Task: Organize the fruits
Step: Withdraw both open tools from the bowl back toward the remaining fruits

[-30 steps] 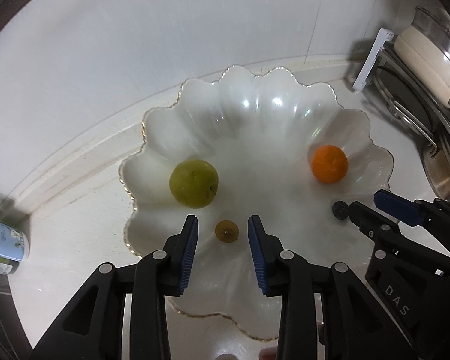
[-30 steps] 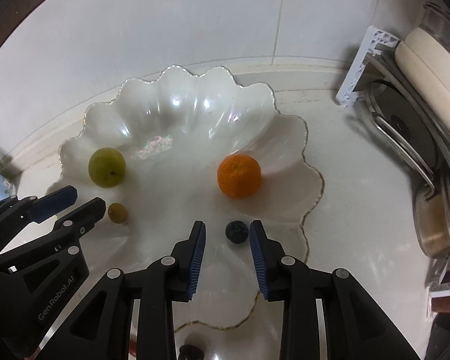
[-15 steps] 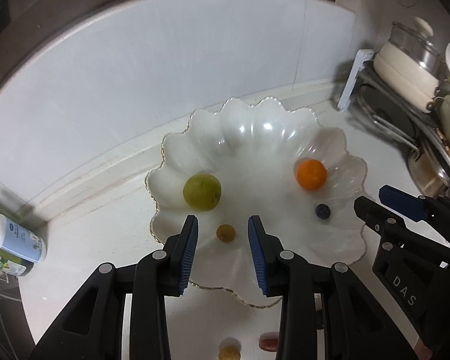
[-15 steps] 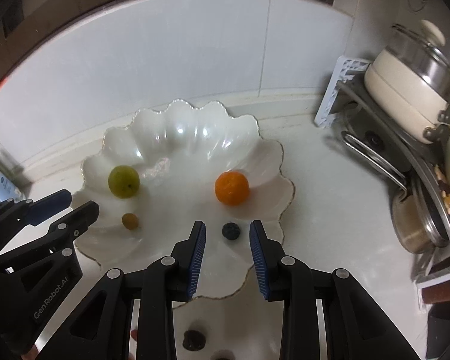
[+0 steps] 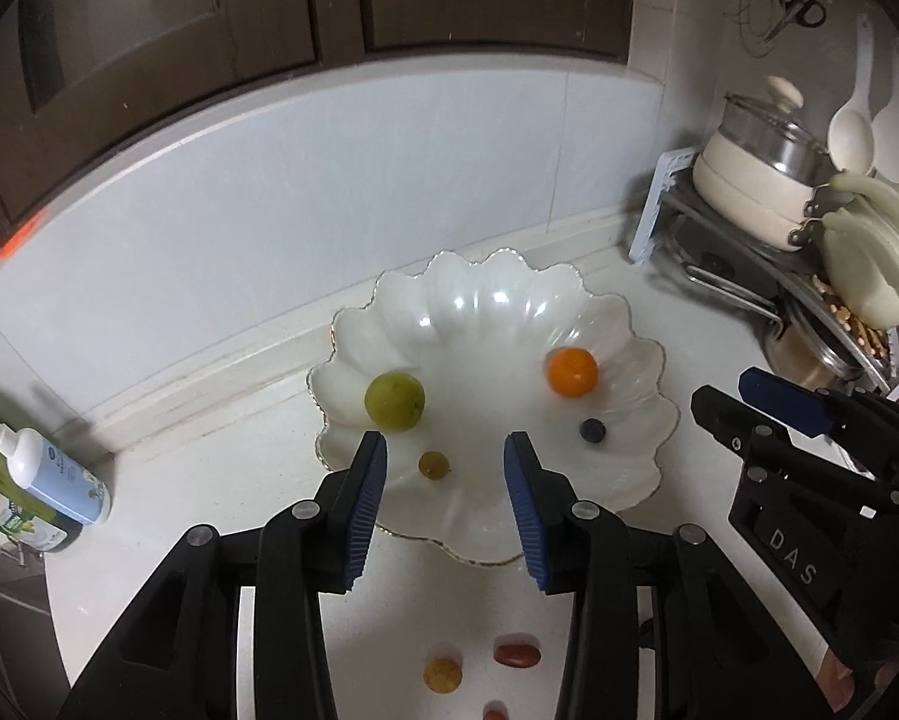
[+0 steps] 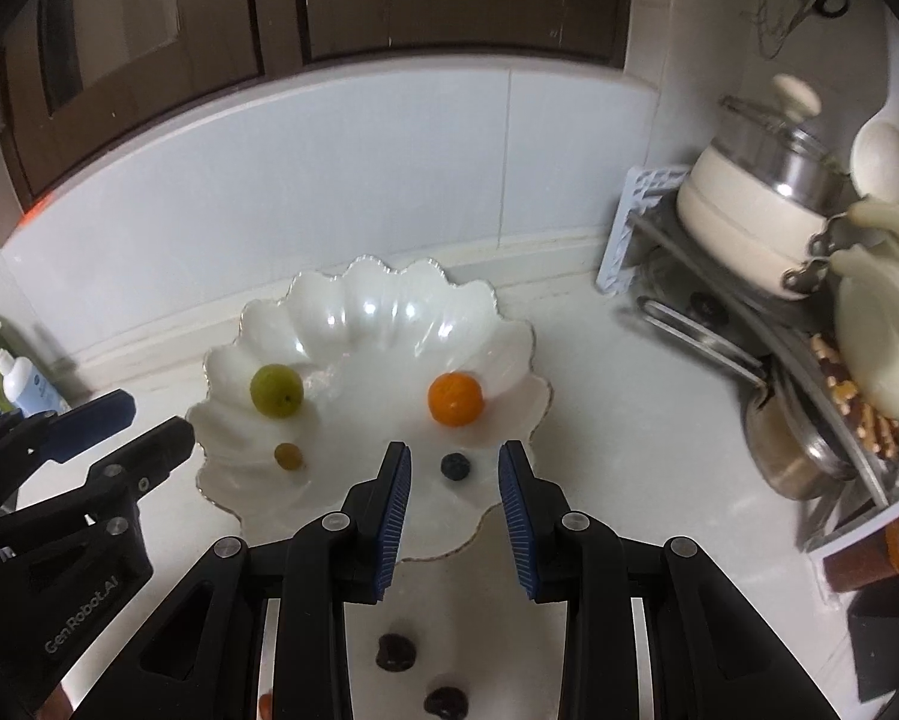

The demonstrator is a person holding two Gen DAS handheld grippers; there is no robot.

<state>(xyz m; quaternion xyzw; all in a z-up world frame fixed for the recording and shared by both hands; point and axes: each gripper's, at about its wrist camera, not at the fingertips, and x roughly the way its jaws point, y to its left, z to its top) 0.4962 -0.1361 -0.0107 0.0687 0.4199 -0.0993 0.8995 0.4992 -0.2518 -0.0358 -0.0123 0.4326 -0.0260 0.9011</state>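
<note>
Presently both grippers, left gripper (image 5: 445, 504) and right gripper (image 6: 455, 504), hang wide open and empty above the scalloped white glass bowl (image 5: 641, 480); next, drop squarely over the small yellow-brown fruit (image 5: 442, 674) loose on the pale surface (image 5: 167, 480).

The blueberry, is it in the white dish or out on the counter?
In. The blueberry lies on the scalloped dish, inside its rim, below the orange.

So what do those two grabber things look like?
Both are black plastic with silver bolts. Each tool has two fingers with ribbed blue pads. The left tool says GenRobot.AI in white on its side, and the right tool says DAS.
</note>
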